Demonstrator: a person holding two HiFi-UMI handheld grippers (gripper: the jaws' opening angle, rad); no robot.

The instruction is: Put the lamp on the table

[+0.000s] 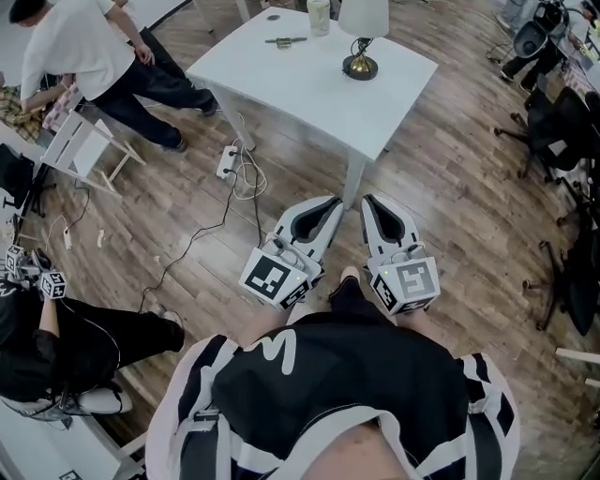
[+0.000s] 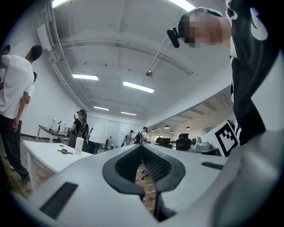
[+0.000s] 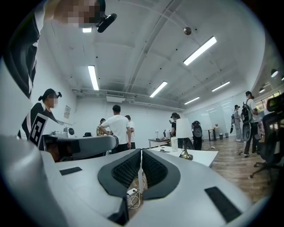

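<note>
Lamp point(image 1: 363, 26) is on the white table point(image 1: 309, 94), upright near the far edge: white shade, brass-coloured base. It is well apart from both grippers.

Left gripper point(image 1: 328, 201) and right gripper point(image 1: 372, 200) are side by side low over the wood floor, just short of the table's near corner, tips pointing at it. Left gripper view: jaws closed, pads meeting at the tips point(image 2: 142, 146), nothing between them. Right gripper view: same, jaws together point(image 3: 140, 151) and empty. That view has the lamp point(image 3: 183, 133) standing on the table point(image 3: 202, 156) ahead and right of the jaws.

Also on the table: a pale bottle point(image 1: 319, 16) just left of the lamp and a small dark tool point(image 1: 285, 41) further left.

Markings: black-and-white square marker patterns on the left cube point(image 1: 272, 277) and right cube point(image 1: 410, 281). White print on the wearer's dark top point(image 1: 281, 352) is too partial to read. Bottle label is too small to read.

Floor: power strip point(image 1: 227, 161) by the table leg with cables trailing off. Person in a white shirt point(image 1: 75, 47) bends over at top left beside a white rack point(image 1: 80, 145). Office chairs point(image 1: 562, 131) at right.
</note>
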